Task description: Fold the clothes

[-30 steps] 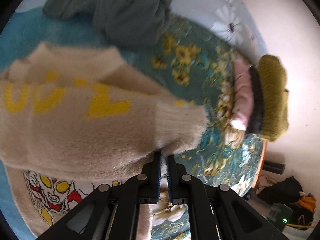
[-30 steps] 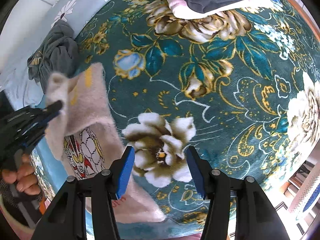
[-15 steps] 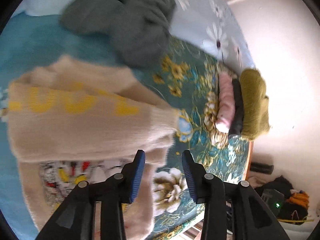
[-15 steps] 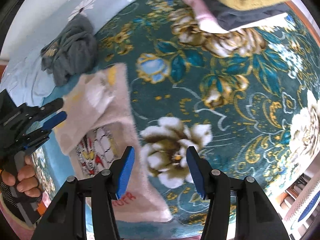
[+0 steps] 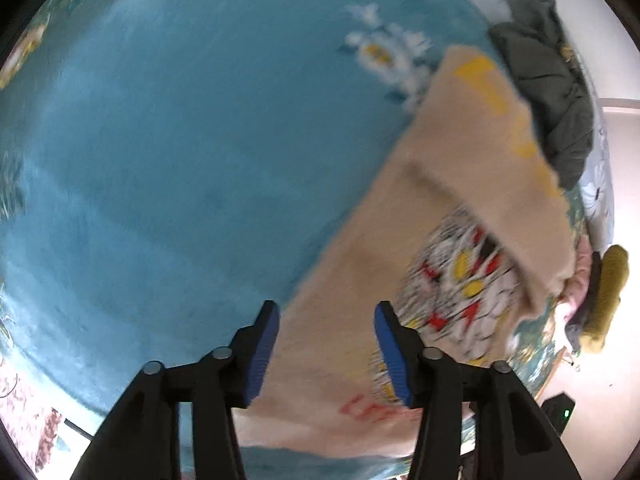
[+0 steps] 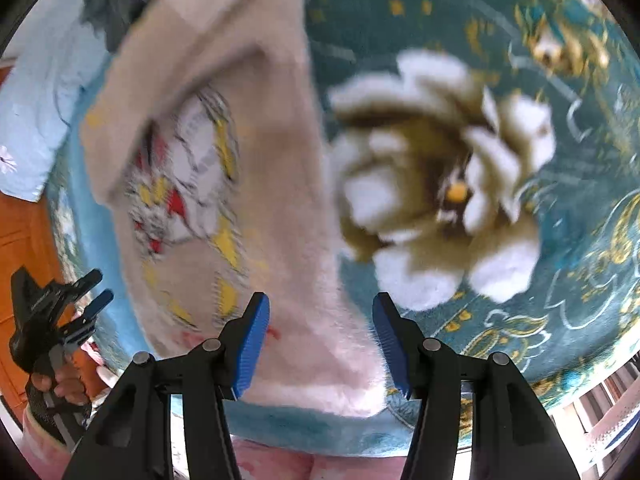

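A beige fuzzy sweater (image 5: 400, 280) with a cartoon print and yellow letters lies on the blue-green floral blanket (image 5: 180, 160), one side folded over its front. It also shows in the right wrist view (image 6: 224, 184). My left gripper (image 5: 326, 354) is open and empty, above the sweater's lower left edge. My right gripper (image 6: 320, 340) is open and empty, above the sweater's lower hem. The left gripper also shows at the lower left of the right wrist view (image 6: 86, 294), apart from the sweater.
A crumpled dark grey garment (image 5: 548, 92) lies beyond the sweater. A stack of folded clothes (image 5: 600, 296) in pink, black and olive sits at the blanket's far right. The bed edge is close below both grippers. An orange wooden panel (image 6: 24, 248) stands at the left.
The left gripper opened and let go of the sweater's folded side, then swung left and down. The right gripper moved in close over the sweater's lower hem.
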{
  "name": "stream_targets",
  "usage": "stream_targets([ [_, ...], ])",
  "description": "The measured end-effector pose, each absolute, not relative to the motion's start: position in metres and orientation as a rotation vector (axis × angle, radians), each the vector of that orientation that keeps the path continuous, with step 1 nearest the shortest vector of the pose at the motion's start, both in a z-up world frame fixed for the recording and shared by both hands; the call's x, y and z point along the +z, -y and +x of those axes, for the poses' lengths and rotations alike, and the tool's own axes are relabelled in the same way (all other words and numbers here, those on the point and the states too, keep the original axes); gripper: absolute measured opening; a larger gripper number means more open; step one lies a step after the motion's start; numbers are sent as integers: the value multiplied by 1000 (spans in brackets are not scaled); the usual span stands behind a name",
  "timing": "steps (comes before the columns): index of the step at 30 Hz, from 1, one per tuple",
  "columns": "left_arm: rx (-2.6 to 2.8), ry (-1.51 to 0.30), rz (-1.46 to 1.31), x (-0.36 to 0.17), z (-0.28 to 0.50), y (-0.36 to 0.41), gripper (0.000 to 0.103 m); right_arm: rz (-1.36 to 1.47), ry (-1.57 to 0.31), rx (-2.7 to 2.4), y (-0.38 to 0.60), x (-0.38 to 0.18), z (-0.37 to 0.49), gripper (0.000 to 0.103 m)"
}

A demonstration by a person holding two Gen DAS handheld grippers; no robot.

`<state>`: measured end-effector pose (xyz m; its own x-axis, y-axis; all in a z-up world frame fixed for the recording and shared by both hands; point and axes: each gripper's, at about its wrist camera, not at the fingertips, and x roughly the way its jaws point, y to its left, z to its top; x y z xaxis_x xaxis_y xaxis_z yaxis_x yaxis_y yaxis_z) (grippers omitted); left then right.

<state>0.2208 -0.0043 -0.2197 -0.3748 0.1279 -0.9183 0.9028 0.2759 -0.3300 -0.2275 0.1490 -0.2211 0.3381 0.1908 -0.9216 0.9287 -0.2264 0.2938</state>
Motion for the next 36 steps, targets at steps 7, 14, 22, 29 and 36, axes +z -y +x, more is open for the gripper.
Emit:
stream_targets([
  [7,-1152,-1824,909,-252,226,-20,63,1686,-1003,-1011,-153,-241,-228,57],
  [14,-1182,-1858,894,-249,234,-31,54,1665,-997,-966,-159,-234,-219,35],
  [22,-1187,-1798,1008,-249,237,-45,35,1629,-986,-934,-162,-211,-213,11],
  [29,-1251,-1729,1116,-234,231,-46,11,1598,-974,-923,-164,-192,-204,11],
  [36,-1359,-1761,1111,-205,242,-56,10,1584,-934,-878,-173,-173,-194,10],
])
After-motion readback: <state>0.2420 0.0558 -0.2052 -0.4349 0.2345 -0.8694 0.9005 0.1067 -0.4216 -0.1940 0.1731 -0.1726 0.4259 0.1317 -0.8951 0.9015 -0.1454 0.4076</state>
